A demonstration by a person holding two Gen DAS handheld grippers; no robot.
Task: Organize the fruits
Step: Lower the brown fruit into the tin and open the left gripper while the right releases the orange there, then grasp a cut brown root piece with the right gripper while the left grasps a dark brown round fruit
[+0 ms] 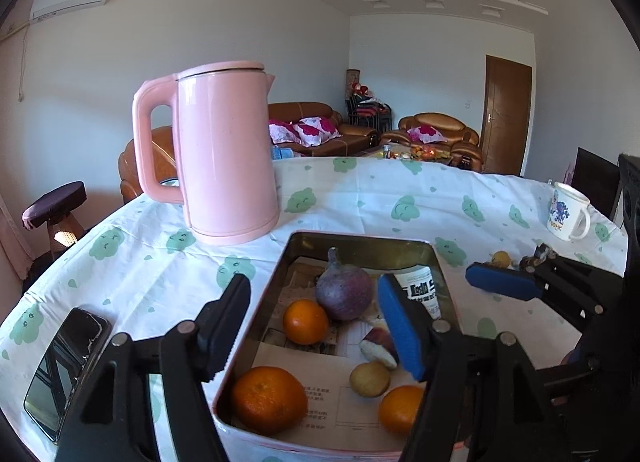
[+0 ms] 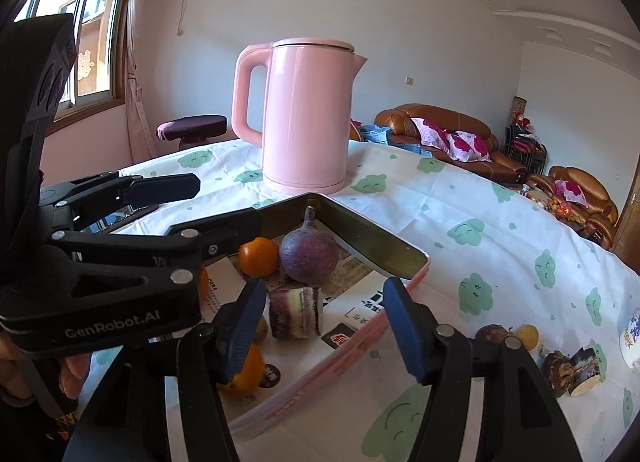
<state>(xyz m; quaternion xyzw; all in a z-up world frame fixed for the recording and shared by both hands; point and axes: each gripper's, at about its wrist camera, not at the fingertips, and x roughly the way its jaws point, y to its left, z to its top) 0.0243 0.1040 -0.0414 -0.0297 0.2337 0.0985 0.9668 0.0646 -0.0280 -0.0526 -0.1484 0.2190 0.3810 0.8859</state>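
A pink rectangular tin [image 1: 362, 240] [image 2: 416, 266] lined with paper holds a purple round fruit [image 1: 344, 292] [image 2: 308, 252], three oranges [image 1: 306, 320] [image 1: 268, 398] [image 1: 400, 408], a small brown fruit [image 1: 370, 378] and a cut purple sugarcane piece [image 1: 380, 346] [image 2: 296, 312]. My left gripper [image 1: 312, 326] is open and empty above the tin's near left side. My right gripper [image 2: 324, 326] is open and empty just above the sugarcane piece; one of its fingers [image 1: 504, 284] shows in the left wrist view. More sugarcane pieces [image 2: 572, 370] and a small yellow fruit [image 2: 526, 336] [image 1: 500, 260] lie on the table right of the tin.
A tall pink kettle [image 1: 224, 154] [image 2: 306, 118] stands just behind the tin. A phone [image 1: 66, 362] lies at the left. A white mug [image 1: 568, 212] stands at the far right. The table has a white cloth with green clouds [image 2: 480, 222].
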